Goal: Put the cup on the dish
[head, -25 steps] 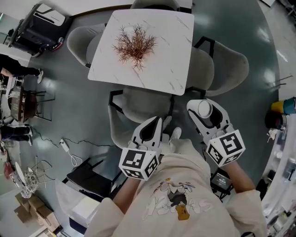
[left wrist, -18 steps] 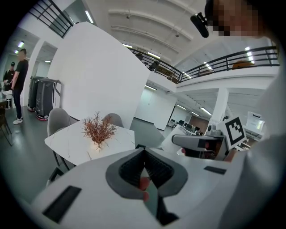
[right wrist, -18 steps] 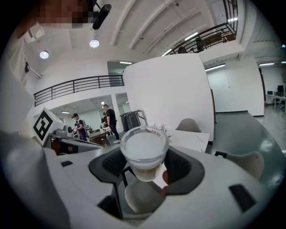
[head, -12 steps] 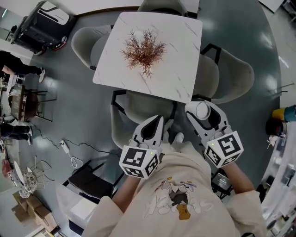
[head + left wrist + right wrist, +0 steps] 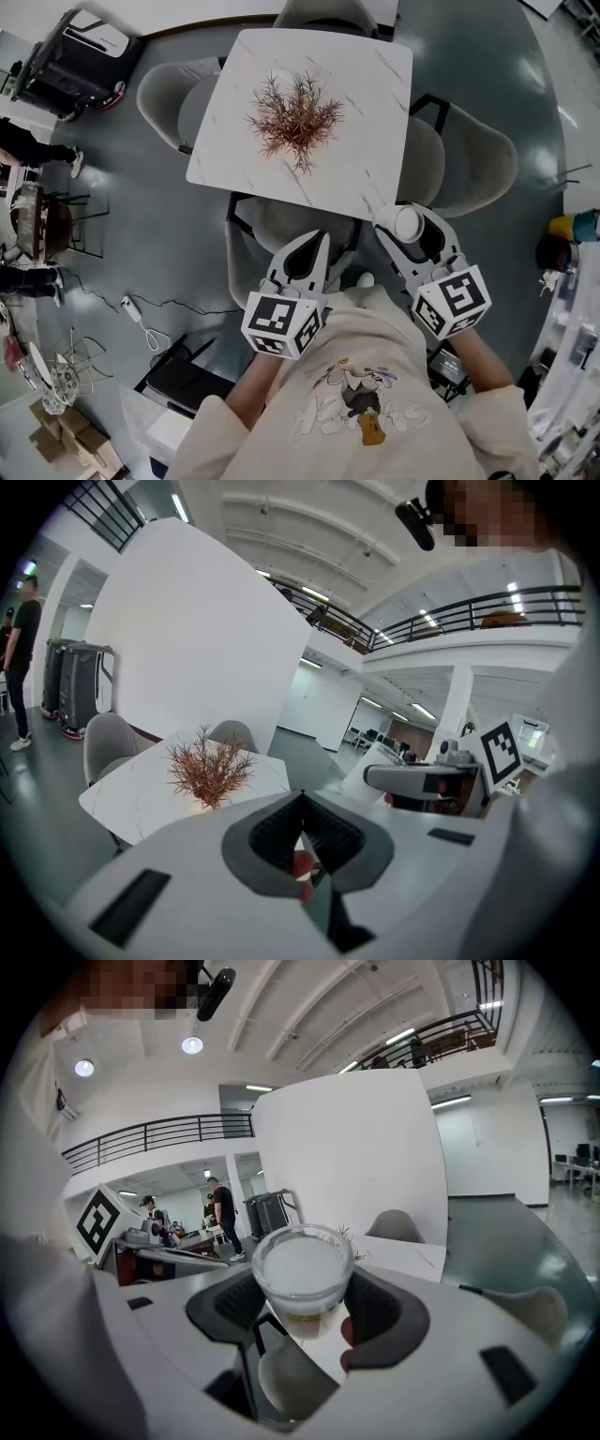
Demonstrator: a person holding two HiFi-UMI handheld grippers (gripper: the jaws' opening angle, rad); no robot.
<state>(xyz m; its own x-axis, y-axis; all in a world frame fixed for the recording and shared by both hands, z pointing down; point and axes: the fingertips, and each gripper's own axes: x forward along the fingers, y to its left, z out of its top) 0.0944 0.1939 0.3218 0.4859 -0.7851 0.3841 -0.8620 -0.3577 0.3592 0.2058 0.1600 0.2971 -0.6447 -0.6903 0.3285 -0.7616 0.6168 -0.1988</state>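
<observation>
Clear plastic with a milky white top, the cup sits upright between the dark pads of the right gripper, whose jaws are clamped on its sides; in the head view it hangs in the air just off the near right corner of the white marble-look table, not touching it, with a grey chair beside it. The left gripper is held level with the right one, near it but apart; its jaws are brought together at the tips with nothing held between them. Each gripper carries its marker cube at the rear, close against the person's cream printed shirt. On the table stands a dried reddish-brown branch plant, near the middle of the top; more grey chairs ring the table, one tucked under the near edge ahead of the left gripper; a black machine is parked on the grey floor well away at the upper left.
</observation>
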